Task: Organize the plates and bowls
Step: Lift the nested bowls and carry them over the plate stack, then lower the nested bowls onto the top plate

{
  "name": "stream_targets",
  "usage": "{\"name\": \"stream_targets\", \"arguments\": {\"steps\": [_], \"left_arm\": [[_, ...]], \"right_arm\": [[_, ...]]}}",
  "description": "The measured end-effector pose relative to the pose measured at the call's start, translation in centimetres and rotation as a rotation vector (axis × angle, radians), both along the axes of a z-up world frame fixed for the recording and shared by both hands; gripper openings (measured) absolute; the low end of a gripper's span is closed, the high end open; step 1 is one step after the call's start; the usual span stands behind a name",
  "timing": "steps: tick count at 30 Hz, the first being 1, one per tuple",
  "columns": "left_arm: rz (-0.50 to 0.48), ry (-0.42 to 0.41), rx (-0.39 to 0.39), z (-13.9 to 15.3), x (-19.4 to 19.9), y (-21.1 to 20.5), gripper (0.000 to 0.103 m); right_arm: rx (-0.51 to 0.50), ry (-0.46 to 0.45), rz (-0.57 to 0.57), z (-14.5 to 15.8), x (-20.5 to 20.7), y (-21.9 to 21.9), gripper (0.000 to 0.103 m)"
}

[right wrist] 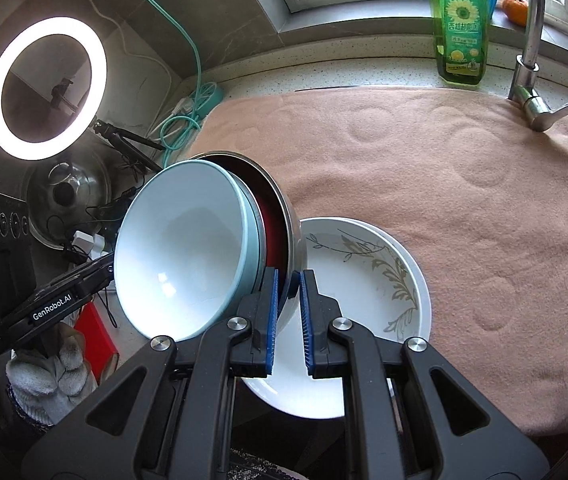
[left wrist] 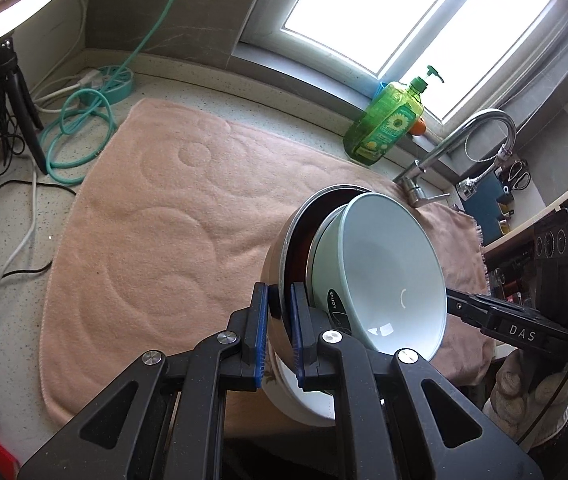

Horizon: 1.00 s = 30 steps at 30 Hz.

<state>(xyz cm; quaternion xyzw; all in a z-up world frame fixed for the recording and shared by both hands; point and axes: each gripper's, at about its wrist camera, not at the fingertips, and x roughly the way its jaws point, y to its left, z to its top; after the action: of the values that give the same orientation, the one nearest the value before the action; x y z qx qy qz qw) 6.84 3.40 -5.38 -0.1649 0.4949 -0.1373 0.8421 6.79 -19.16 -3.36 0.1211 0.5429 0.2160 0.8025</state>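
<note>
Both grippers pinch the rim of one round stainless-steel bowl with a dark red inside (left wrist: 280, 256), which carries a nested pale blue-green ceramic bowl (left wrist: 388, 276) and is tipped steeply on edge. The left gripper (left wrist: 280, 332) has its blue pads narrowed on the steel rim at one side; the right gripper (right wrist: 289, 312) is clamped thin on the same rim from the other side.

The stack hangs over the near edge of the pink embossed towel (left wrist: 172, 216), just above a white ceramic plate with a grey-gold leaf pattern (right wrist: 368, 276) lying on that towel.

By the look of it the load is fairly heavy and rigid. The steel is smooth and likely slippery under narrow pads, and the glazed inner bowl sits loose, so at this tilt it could slide out and chip. The opposite rim points seem the sound holds, with the stack better brought level.

The towel is soft and should cushion a set-down. Behind the towel stand a green dish-soap bottle (left wrist: 384, 124) and a chrome tap (left wrist: 480, 128) under a window; a teal cable (left wrist: 80, 136) coils beside it.
</note>
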Motion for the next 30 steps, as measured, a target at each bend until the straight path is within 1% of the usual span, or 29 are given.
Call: {"name": "stream_targets", "arguments": {"steps": [6,14,26,30], "left_arm": [[-0.026,0.024,-0.003,-0.9,-0.3,-2.2,0.009],[-0.04,0.042,0.007,-1.8,-0.8,-4.1,0.009],[-0.03,0.075,0.018,-3.1,-1.2,-4.8,0.009],[-0.028,0.073,0.022,-3.0,-1.1,-4.9,0.009]], "right_arm": [[-0.008,0.018,-0.019,-1.0,-0.8,-2.3,0.011],[-0.019,0.037,-0.026,-2.3,-1.4,-4.0,0.011],[-0.015,0.071,-0.022,-4.0,-1.6,-4.5,0.011],[-0.018,0.073,-0.018,-4.2,-1.5,-4.5,0.011]]}}
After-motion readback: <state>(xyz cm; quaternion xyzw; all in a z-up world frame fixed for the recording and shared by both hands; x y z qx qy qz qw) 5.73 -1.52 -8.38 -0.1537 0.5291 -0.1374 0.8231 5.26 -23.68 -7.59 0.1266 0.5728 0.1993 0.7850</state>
